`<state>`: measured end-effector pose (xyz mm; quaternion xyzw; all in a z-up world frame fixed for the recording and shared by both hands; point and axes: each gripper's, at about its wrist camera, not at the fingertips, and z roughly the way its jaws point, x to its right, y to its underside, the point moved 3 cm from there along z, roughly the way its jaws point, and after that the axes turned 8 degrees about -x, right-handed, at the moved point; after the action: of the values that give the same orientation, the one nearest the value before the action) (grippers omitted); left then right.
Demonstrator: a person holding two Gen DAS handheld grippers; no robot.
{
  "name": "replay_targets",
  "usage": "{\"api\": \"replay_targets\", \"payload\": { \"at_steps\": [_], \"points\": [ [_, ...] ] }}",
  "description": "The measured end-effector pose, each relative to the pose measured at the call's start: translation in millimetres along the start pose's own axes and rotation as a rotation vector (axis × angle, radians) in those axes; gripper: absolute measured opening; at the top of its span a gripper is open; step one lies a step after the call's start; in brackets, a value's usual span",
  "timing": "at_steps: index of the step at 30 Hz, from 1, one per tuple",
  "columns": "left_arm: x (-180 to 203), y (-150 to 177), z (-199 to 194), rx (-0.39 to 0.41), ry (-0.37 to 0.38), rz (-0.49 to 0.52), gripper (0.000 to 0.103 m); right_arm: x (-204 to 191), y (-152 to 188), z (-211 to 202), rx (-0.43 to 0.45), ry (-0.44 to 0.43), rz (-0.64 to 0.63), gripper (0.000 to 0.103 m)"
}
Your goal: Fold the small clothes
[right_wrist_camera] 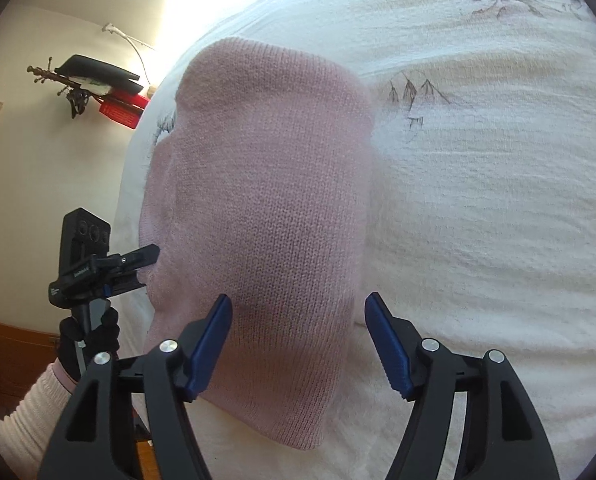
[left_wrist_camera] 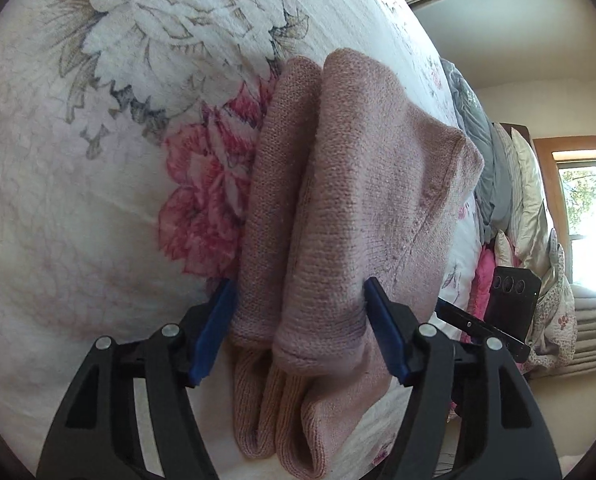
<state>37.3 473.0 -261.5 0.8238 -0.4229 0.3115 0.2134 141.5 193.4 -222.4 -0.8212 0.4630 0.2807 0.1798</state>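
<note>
A pink knit garment (left_wrist_camera: 337, 208) lies folded into a thick bundle on a floral bedspread (left_wrist_camera: 98, 200). My left gripper (left_wrist_camera: 298, 308) is open, its blue fingers (left_wrist_camera: 214, 328) straddling the bundle's near end and touching the fabric on both sides. In the right wrist view the same garment (right_wrist_camera: 266, 200) fills the middle. There my right gripper (right_wrist_camera: 298, 320) is open just above its near part, nothing clamped. The left gripper (right_wrist_camera: 138, 270) meets the garment's left edge, held by a gloved hand (right_wrist_camera: 90, 336). The right gripper's black body (left_wrist_camera: 513, 296) shows at the bundle's right.
Pillows and grey bedding (left_wrist_camera: 509, 184) are piled at the right end of the bed, beside a window (left_wrist_camera: 589, 216). A wall shelf with dark and red items (right_wrist_camera: 106, 88) hangs left of the bed. White bedspread (right_wrist_camera: 497, 200) spreads to the garment's right.
</note>
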Motion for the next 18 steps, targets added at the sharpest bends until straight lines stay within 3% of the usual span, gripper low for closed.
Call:
{"api": "replay_targets", "payload": {
  "at_steps": [3, 9, 11, 13, 16, 18],
  "points": [
    [-1.2, -5.7, 9.3, -0.008, 0.049, 0.006, 0.073, 9.4, -5.2, 8.5, 0.0, -0.059, 0.036, 0.073],
    [12.9, -9.0, 26.1, -0.043, 0.059, 0.097, 0.075, 25.3, -19.8, 41.5, -0.043, -0.214, 0.104, 0.092],
    [12.7, -9.2, 28.1, -0.039, 0.057, 0.103, 0.067, 30.8, -21.6, 53.2, -0.051, -0.267, 0.134, 0.092],
    [13.3, -8.5, 25.9, -0.025, 0.08, 0.104, 0.049, 34.1, -22.0, 55.8, -0.039, -0.298, 0.145, 0.088],
    [15.7, -2.5, 17.7, 0.0, 0.124, 0.109, 0.044, 36.1, -15.3, 42.9, -0.02, -0.355, 0.13, 0.067],
    [17.2, 1.8, 12.1, 0.016, 0.164, 0.099, 0.043, 36.7, -9.8, 30.4, -0.006, -0.398, 0.133, 0.061]
  ]
}}
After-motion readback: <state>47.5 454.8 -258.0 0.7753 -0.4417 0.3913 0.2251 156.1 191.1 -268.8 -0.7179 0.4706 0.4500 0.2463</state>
